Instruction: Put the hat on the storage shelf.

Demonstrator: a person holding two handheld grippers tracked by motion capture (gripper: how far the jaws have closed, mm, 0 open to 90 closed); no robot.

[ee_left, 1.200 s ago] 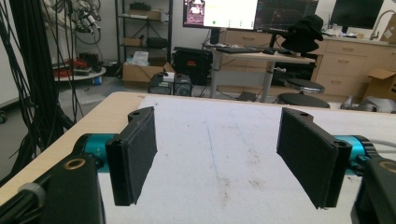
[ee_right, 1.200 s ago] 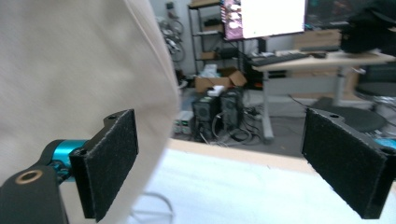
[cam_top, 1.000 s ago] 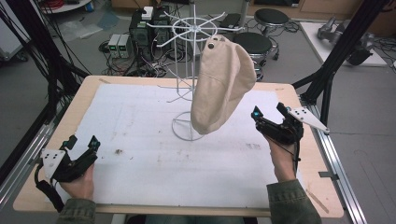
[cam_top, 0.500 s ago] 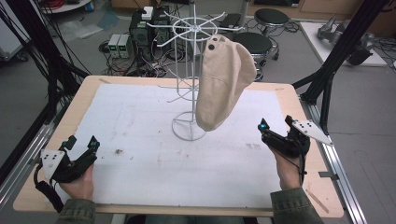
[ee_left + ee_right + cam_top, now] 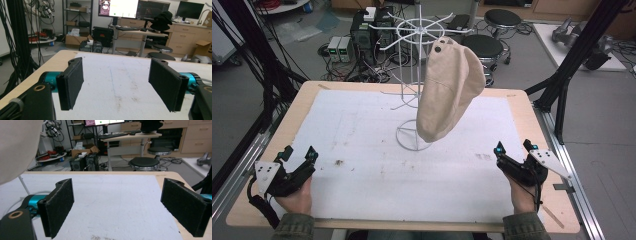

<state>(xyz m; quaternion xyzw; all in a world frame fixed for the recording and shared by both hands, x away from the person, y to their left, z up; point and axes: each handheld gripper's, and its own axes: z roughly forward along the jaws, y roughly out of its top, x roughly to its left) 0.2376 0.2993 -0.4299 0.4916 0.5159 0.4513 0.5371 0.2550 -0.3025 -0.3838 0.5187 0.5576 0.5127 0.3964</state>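
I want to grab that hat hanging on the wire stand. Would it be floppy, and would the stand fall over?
The beige hat is probably floppy: it is cloth and sags in soft folds below its hook. It looks light, since the thin white wire stand holds it upright. The stand may tip if tugged sideways: it is tall on a small ring base, with the hat hanging off to one side.

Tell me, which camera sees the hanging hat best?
The high view: the whole beige hat hangs on the white wire rack. The right gripper view catches one edge of it.

no text or label is legible anywhere.
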